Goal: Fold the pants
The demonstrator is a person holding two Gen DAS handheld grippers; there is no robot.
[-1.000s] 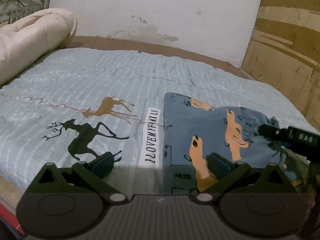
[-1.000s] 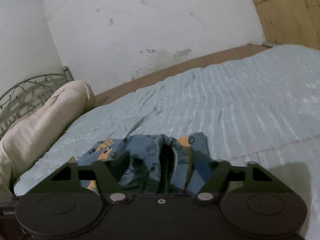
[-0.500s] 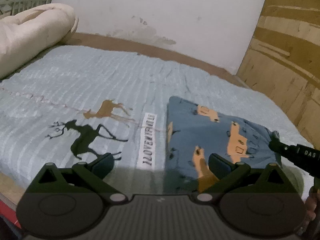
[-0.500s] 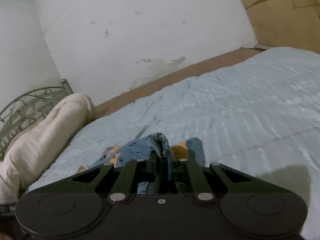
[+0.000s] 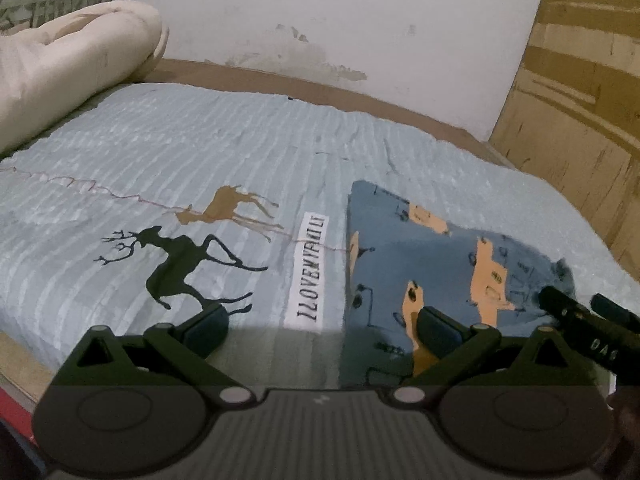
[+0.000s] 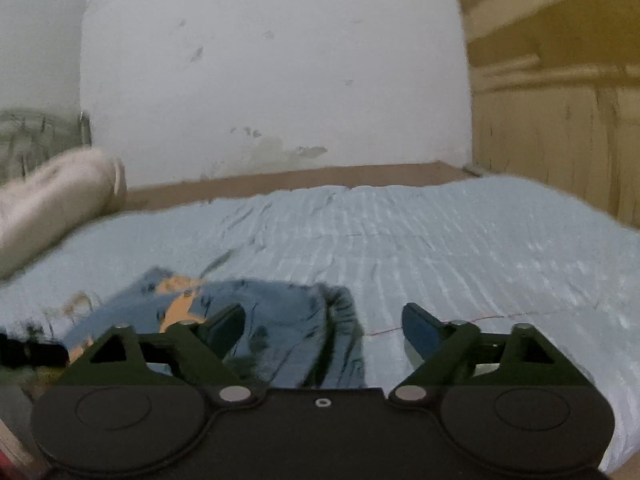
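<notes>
Only the left wrist view shows the two deer (image 5: 180,264) and the white word strip (image 5: 310,276) printed on the light blue bedspread (image 5: 200,152). It also shows the right gripper (image 5: 580,308) poking in at the right edge. The right wrist view is blurry and shows more of the white wall (image 6: 280,80). The pants (image 5: 432,256) are blue with orange shapes. They lie folded flat on the bed, right of the word strip. In the right wrist view their dark gathered edge sits between the fingers, but nothing squeezes it. The right gripper's jaws have just been opening and now stand wide. The left gripper (image 5: 320,328) is wide open too, holding nothing. Its right finger (image 5: 440,326) covers part of the pants. A cream rolled blanket (image 5: 72,64) lies far back.
</notes>
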